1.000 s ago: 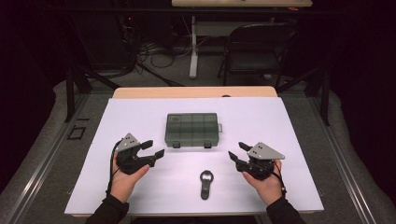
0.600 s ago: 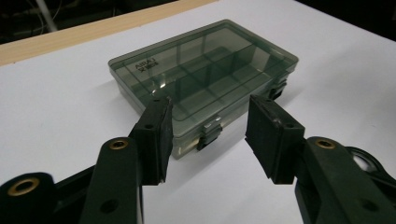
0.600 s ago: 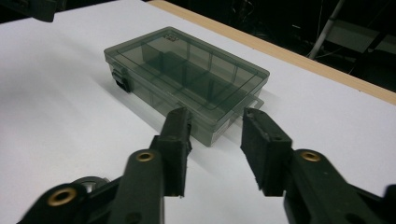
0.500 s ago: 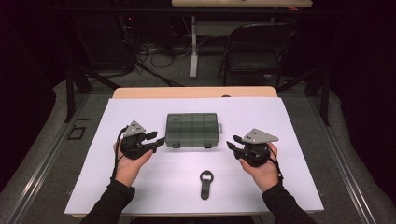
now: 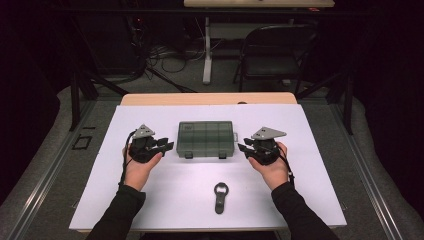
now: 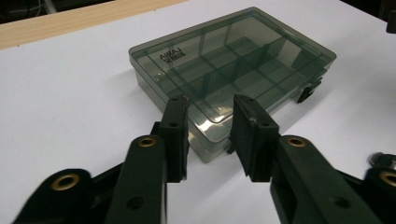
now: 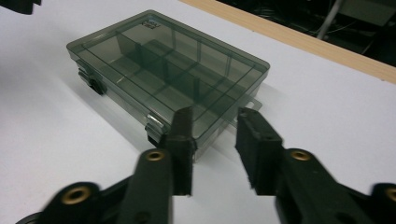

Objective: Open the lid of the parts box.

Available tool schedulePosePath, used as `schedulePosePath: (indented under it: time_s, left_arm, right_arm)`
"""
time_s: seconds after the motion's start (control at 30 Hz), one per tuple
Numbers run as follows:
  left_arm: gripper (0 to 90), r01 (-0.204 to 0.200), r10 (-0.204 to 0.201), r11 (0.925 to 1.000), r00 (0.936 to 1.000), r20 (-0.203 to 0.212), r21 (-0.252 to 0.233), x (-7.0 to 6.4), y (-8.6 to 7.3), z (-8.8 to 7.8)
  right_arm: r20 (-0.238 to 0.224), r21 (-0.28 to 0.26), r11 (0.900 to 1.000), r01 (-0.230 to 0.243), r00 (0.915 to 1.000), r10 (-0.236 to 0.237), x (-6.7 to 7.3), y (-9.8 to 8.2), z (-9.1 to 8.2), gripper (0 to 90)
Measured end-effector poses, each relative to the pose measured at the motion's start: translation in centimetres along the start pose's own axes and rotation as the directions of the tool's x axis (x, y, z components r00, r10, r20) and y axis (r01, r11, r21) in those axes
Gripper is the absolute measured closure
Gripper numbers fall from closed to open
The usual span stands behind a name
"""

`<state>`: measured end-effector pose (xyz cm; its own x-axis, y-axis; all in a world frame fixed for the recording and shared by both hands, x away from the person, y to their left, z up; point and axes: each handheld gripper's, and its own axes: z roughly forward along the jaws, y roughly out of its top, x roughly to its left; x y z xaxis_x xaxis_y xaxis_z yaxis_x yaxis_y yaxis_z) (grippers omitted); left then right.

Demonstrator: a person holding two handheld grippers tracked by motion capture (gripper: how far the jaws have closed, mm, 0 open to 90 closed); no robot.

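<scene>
high view showed the smoky compartment box [image 5: 205, 139] lying closed mid-table between the left gripper [image 5: 165, 145] and right gripper [image 5: 242, 148], a bottle opener [image 5: 220, 196] nearer the person. both pairs of jaws were spread, empty, aimed at the box's ends. this looked like an approach; next, likely steadying it and releasing the 2 front latches [image 5: 222, 155].

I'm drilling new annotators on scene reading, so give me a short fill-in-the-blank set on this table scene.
1. The box lies between the left claw and the ____ claw.
2. The box's lid is ____.
3. The bottle opener lies on the ____ sheet, nearer the person than the box.
4. Both claws are ____, with nothing between their jaws.

Missing words: right; closed; white; open
</scene>
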<state>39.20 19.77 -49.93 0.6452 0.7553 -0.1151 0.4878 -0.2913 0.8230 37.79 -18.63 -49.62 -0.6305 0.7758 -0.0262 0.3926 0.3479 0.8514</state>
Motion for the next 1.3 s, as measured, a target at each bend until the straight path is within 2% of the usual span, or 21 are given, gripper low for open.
schedulePosePath:
  time_s: [0.1,0.17,0.23,0.3,0.33,0.4,0.5,0.57,0.6,0.73,0.8,0.9,0.93,0.97,1.03,1.3]
  left_arm:
    - [74.9,-0.012,0.012,0.9999,0.9999,0.008,-0.005,0.3,0.1,0.4]
    - [77.9,-0.015,0.015,0.9998,0.9999,0.002,0.015,0.5,0.2,0.7]
    - [79.0,0.003,-0.003,1.0,0.9998,0.021,-0.002,1.0,0.4,0.9]
    - [79.0,0.013,-0.013,0.9999,0.9997,0.021,-0.008,1.2,0.3,0.9]
    - [79.2,0.015,-0.015,0.9999,0.9998,0.016,-0.006,1.3,0.3,1.0]
    - [79.3,0.008,-0.008,1.0,0.9998,0.02,0.005,1.6,0.1,1.3]
    - [81.1,-0.043,0.043,0.9991,0.9977,0.052,-0.002,1.5,0.0,1.6]
    - [80.3,-0.053,0.053,0.9986,0.9984,0.018,0.004,1.2,0.0,1.8]
    - [78.5,-0.054,0.054,0.9985,0.9983,-0.02,-0.01,1.0,-0.1,1.9]
    - [84.4,-0.035,0.035,0.9991,0.9994,-0.003,-0.026,0.9,-0.5,2.1]
    - [89.6,-0.037,0.037,0.9993,0.9993,-0.003,0.002,0.9,-1.1,2.3]
    - [90.0,-0.036,0.036,0.9991,0.9993,0.002,0.024,1.0,-1.5,2.5]
    - [90.0,-0.037,0.037,0.9987,0.9993,0.005,0.036,1.0,-1.6,2.6]
    - [90.0,-0.051,0.05,0.9969,0.9987,0.007,0.061,0.9,-1.9,2.8]
    - [90.0,-0.059,0.058,0.9951,0.9982,0.012,0.079,0.8,-2.0,2.9]
    - [90.0,-0.061,0.061,0.9915,0.9981,0.009,0.114,0.5,-2.5,3.3]
  right_arm:
    - [-0.015,-0.015,1.0,-0.01,0.9998,0.01,-0.5,0.2,0.7,79.1]
    - [-0.022,-0.021,1.0,-0.014,0.9997,0.014,-0.7,0.4,1.0,82.5]
    - [-0.033,-0.019,1.0,-0.014,0.9994,0.014,-0.8,0.6,1.3,82.5]
    - [-0.027,-0.011,1.0,0.004,0.9996,-0.004,-0.8,0.7,1.5,81.5]
    - [-0.023,0.003,1.0,0.031,0.9992,-0.031,-0.8,0.8,1.9,80.5]
    - [-0.026,-0.008,0.999,0.033,0.9991,-0.033,-0.9,0.8,2.0,79.7]
    - [-0.039,-0.012,0.999,0.036,0.9986,-0.036,-1.0,0.7,2.2,79.7]
    - [-0.03,-0.005,0.998,0.068,0.9972,-0.068,-0.9,0.6,2.4,82.3]
    - [-0.021,0.005,0.997,0.078,0.9967,-0.078,-0.8,0.4,2.5,84.8]
    - [-0.022,0.018,0.997,0.072,0.9972,-0.072,-0.6,0.1,2.8,87.7]
    - [-0.028,0.015,0.997,0.069,0.9972,-0.069,-0.5,-0.2,3.0,88.8]
    - [-0.027,0.026,0.997,0.068,0.9974,-0.067,-0.4,-0.5,3.1,88.7]
    - [-0.011,0.037,0.997,0.066,0.9978,-0.066,-0.4,-0.7,3.2,88.8]
    - [-0.029,0.045,0.997,0.061,0.9978,-0.059,-0.5,-1.0,3.3,90.0]
    - [-0.038,0.061,0.997,0.052,0.998,-0.05,-0.5,-1.4,3.5,90.0]
    - [-0.016,0.086,0.995,0.056,0.9984,-0.055,-0.2,-2.4,3.9,90.0]
